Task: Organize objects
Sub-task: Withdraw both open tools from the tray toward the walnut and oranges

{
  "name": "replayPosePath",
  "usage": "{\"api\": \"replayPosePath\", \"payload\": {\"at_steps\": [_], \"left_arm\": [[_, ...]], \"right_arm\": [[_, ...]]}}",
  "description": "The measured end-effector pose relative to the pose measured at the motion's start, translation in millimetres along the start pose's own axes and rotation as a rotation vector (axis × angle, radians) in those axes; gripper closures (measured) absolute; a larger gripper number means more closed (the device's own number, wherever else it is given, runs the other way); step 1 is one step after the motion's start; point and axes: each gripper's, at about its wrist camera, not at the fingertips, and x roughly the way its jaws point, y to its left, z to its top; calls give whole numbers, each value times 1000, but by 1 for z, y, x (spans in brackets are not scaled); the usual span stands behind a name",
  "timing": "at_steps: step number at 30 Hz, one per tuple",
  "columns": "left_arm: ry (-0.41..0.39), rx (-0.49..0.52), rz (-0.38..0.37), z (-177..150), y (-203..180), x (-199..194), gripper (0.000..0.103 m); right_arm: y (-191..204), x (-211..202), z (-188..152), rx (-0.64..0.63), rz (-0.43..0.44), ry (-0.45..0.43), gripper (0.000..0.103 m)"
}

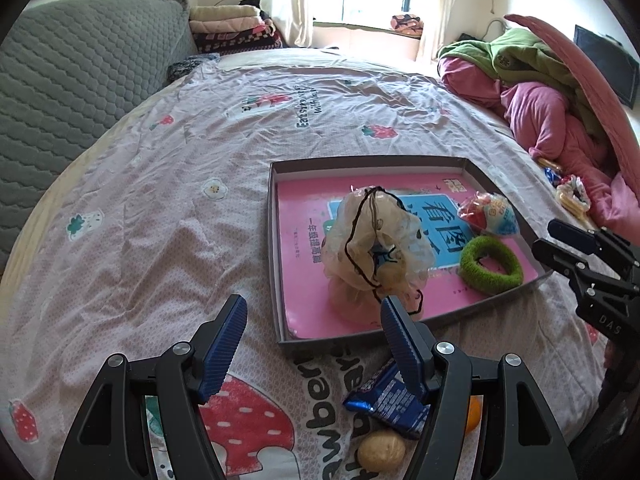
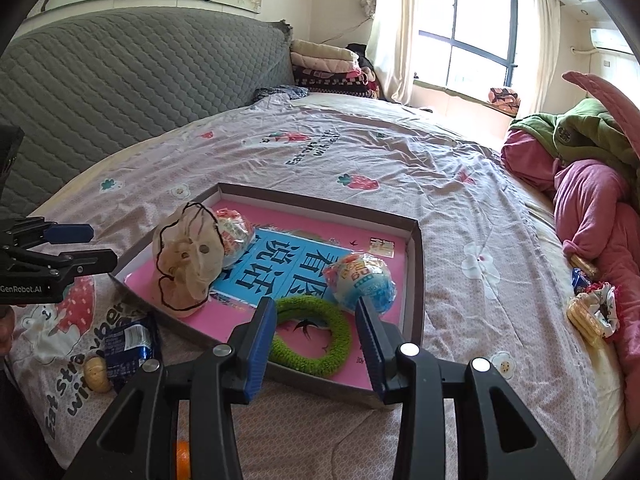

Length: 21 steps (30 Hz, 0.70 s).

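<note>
My left gripper (image 1: 312, 340) hangs with its jaws wide and empty over the bed, just short of the tray (image 1: 276, 248). My right gripper (image 2: 316, 332) stands narrower, empty, above the green ring (image 2: 312, 340) in the tray. Closing carelessly, I might clip the tray's rim and tip it. Only the right view shows a second snack ball (image 2: 234, 236) behind the drawstring pouch (image 2: 188, 256); the left view shows the blue packet (image 1: 388, 404) more plainly.

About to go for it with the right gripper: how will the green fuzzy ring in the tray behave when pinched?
The green fuzzy ring looks like soft fabric, so it will probably squash and flop rather than hold shape. It looks light, lying flat on the pink book, so rolling seems unlikely. The fuzzy surface should grip.
</note>
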Motion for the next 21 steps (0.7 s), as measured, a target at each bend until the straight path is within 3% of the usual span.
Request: {"api": "replayPosePath", "payload": {"at_steps": [21], "left_arm": [[36,63,-7,-23,-6,3,32]], "right_arm": [[12,-5,-14,-35,89,43,62]]}}
